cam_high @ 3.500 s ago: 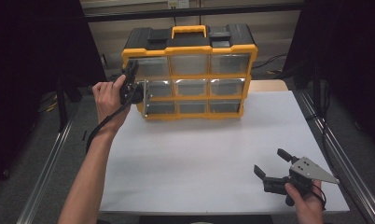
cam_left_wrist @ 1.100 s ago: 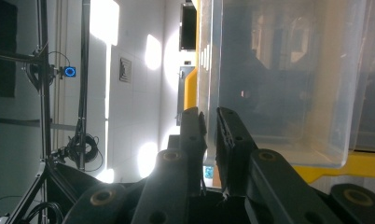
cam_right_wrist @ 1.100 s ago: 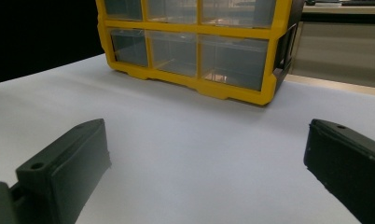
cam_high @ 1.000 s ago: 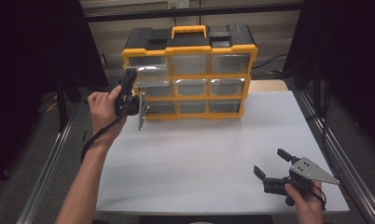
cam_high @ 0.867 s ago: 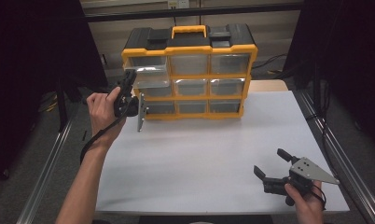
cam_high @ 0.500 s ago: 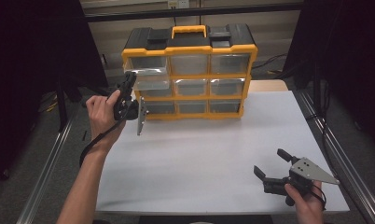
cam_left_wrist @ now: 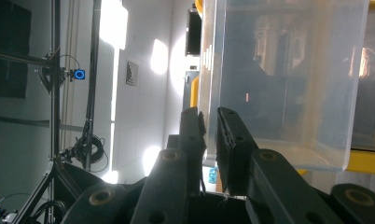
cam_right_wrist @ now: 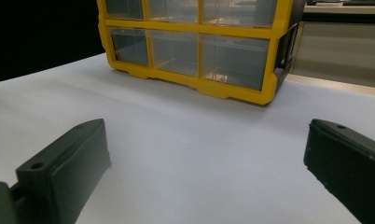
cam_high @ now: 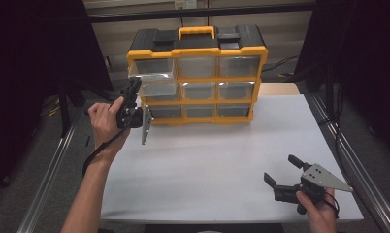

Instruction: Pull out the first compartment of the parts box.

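Note:
A yellow and black organizer (cam_high: 198, 48) with clear drawers stands at the back of the white table (cam_high: 207, 160). The clear middle drawer of its left column (cam_high: 156, 85) sticks partway out of the frame. My left gripper (cam_high: 131, 94) is shut on that drawer's front edge. In the left gripper view the two jaws pinch the thin clear wall of the drawer (cam_left_wrist: 288, 84), with my left gripper (cam_left_wrist: 211, 126) closed around it. My right gripper (cam_high: 283, 170) rests open near the table's front right corner, nothing between its fingers. It faces the organizer (cam_right_wrist: 190, 42) across my right gripper (cam_right_wrist: 206, 140).
Metal rails run along both sides of the table (cam_high: 350, 160). Dark curtains stand left and right. A cable trails from the left gripper down past the forearm (cam_high: 98, 150). Bare white table (cam_right_wrist: 190, 121) lies between the right gripper and the organizer.
The left gripper has drawn back toward the person, sliding the left-column drawer out of the organizer. The right gripper has stayed still.

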A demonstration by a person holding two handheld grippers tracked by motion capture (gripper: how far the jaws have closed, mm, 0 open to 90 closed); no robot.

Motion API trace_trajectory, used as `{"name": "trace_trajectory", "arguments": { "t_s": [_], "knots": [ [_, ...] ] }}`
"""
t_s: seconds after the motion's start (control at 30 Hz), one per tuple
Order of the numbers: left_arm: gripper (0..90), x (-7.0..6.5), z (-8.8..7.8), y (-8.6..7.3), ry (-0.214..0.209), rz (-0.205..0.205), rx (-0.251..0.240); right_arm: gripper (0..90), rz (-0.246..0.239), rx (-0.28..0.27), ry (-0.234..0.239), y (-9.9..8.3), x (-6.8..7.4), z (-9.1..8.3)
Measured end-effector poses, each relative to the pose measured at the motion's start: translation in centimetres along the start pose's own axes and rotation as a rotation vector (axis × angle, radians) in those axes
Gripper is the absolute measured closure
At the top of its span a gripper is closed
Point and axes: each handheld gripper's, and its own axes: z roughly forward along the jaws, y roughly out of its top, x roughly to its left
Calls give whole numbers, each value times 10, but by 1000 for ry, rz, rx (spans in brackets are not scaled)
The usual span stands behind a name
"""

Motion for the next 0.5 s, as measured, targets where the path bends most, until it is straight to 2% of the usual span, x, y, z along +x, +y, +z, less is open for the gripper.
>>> {"name": "trace_trajectory", "arguments": {
  "t_s": [0.13,0.33,0.37,0.5],
  "knots": [
    [814,2,-2,1,3,4,1,0,0,-1,-1,0,0,0],
    [816,3,-4,2,20,-11,-19,0,-2,-2,-1,0,0,0],
    [815,2,-4,2,14,-18,-7,0,-3,-2,-1,0,0,0],
    [812,1,-5,1,22,-15,-27,0,2,-2,-3,0,0,0]
  ]
}}
